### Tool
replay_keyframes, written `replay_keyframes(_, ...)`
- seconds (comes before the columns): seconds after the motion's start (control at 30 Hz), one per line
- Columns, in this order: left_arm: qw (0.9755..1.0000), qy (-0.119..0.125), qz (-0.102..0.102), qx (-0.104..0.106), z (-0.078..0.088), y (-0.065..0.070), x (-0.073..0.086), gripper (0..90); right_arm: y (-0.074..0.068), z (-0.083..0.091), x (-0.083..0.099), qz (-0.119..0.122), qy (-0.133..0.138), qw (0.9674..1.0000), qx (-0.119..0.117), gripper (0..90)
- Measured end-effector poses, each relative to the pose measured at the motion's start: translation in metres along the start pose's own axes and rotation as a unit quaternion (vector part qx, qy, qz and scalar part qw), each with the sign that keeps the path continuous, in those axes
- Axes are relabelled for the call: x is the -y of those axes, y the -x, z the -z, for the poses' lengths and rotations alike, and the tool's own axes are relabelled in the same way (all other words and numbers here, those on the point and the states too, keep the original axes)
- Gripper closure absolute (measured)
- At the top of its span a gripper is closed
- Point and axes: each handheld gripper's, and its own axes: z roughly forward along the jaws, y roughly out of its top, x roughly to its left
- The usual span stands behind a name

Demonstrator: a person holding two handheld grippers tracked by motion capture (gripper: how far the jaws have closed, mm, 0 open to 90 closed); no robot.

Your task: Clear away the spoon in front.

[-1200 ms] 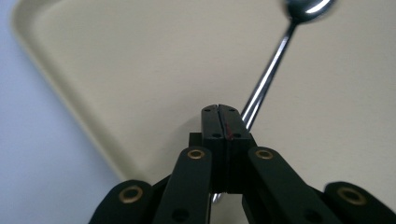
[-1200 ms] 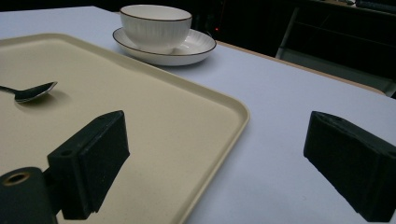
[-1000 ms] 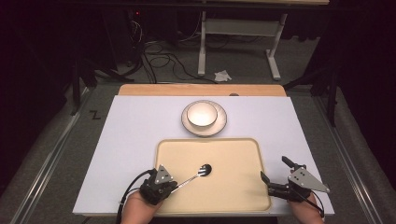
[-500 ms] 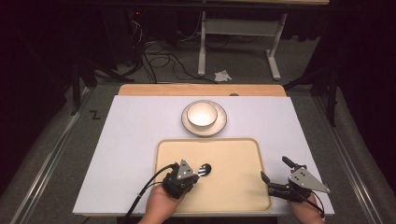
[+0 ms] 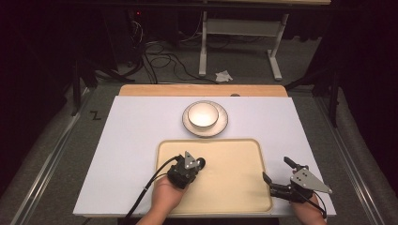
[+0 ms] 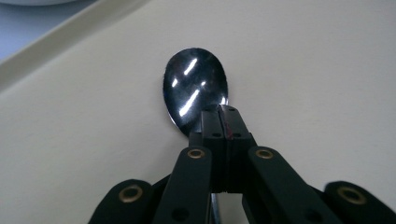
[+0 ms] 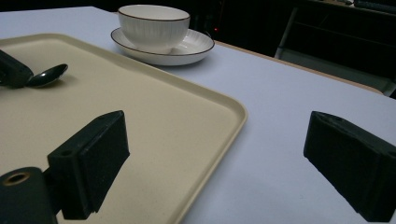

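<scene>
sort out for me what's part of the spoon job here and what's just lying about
In the job: spoon, pinched in the left claw; cream tray under it; bowl on its saucer.

Lying about: crumpled paper and cables on the floor.

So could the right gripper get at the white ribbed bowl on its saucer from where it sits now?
Probably yes. The right gripper, jaws wide open, sits at the beige tray's right edge; the white bowl stands beyond the tray's far rim across bare tabletop. The left gripper, shut on the metal spoon, is off to the side.
</scene>
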Motion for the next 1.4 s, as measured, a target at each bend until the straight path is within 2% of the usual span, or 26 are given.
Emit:
replay_keyframes(0.13, 0.9997, -0.001, 0.021, -0.011, 0.000, -0.019, 0.001, 90.0, 0.000, 0.000, 0.000, 0.002, 0.000, 1.0000, -0.001, 7.5)
replay_keyframes(0.23, 0.9993, 0.001, 0.034, -0.018, 0.002, -0.028, 0.001, 90.0, 0.000, 0.000, 0.000, 0.002, 0.000, 1.0000, 0.000, 7.5)
replay_keyframes(0.33, 0.9989, 0.015, 0.040, -0.018, 0.010, -0.032, 0.001, 90.0, 0.001, 0.000, 0.000, 0.000, 0.000, 1.0000, 0.001, 7.5)
replay_keyframes(0.4, 0.9991, 0.021, 0.033, -0.019, 0.020, -0.033, 0.004, 90.0, 0.001, 0.001, 0.000, 0.001, 0.002, 1.0000, 0.002, 7.5)
replay_keyframes(0.53, 0.9997, 0.010, 0.007, -0.019, 0.042, -0.029, 0.022, 90.0, 0.001, 0.001, 0.000, -0.001, 0.001, 1.0000, 0.003, 7.5)
replay_keyframes(0.63, 0.9997, 0.000, -0.002, -0.022, 0.057, -0.024, 0.044, 90.0, 0.001, 0.001, 0.000, 0.002, 0.003, 1.0000, -0.001, 7.5)
replay_keyframes(0.7, 0.9999, 0.001, 0.002, -0.013, 0.065, -0.019, 0.059, 90.0, 0.000, 0.000, -0.001, 0.004, 0.000, 1.0000, 0.001, 7.5)
replay_keyframes(0.73, 1.0000, -0.003, 0.003, -0.008, 0.067, -0.016, 0.064, 90.0, -0.001, 0.000, -0.001, -0.001, -0.002, 1.0000, 0.002, 7.5)
replay_keyframes(0.77, 0.9999, -0.009, 0.000, -0.005, 0.068, -0.013, 0.068, 90.0, -0.001, -0.001, -0.002, 0.006, 0.002, 1.0000, 0.000, 7.5)
replay_keyframes(0.8, 0.9998, -0.016, -0.008, -0.007, 0.069, -0.009, 0.070, 90.0, -0.002, -0.001, -0.002, 0.003, 0.001, 1.0000, 0.000, 7.4)
replay_keyframes(0.87, 0.9996, -0.020, -0.016, -0.014, 0.069, -0.004, 0.073, 90.0, -0.002, -0.002, -0.003, 0.005, 0.004, 1.0000, -0.001, 7.5)
replay_keyframes(0.9, 0.9996, -0.021, -0.013, -0.014, 0.070, -0.004, 0.073, 90.0, -0.003, -0.002, -0.003, 0.006, 0.003, 1.0000, -0.001, 7.4)
replay_keyframes(1.0, 0.9999, -0.015, -0.001, -0.003, 0.069, -0.004, 0.073, 90.0, -0.002, -0.002, -0.003, 0.007, 0.005, 1.0000, -0.002, 7.4)
replay_keyframes(1.07, 0.9999, -0.014, -0.003, 0.003, 0.067, -0.001, 0.072, 90.0, -0.002, -0.002, -0.002, 0.002, 0.004, 1.0000, -0.002, 7.5)
replay_keyframes(1.27, 0.9993, -0.015, -0.028, 0.019, 0.064, 0.013, 0.068, 90.0, -0.002, -0.003, -0.002, 0.004, 0.002, 1.0000, -0.003, 7.5)
replay_keyframes(1.33, 0.9992, -0.014, -0.029, 0.025, 0.063, 0.015, 0.067, 90.0, -0.003, -0.003, -0.002, -0.002, 0.000, 1.0000, -0.004, 7.4)
replay_keyframes(1.4, 0.9990, -0.013, -0.030, 0.029, 0.062, 0.017, 0.066, 90.0, -0.004, -0.004, -0.001, 0.004, 0.000, 1.0000, -0.003, 7.5)
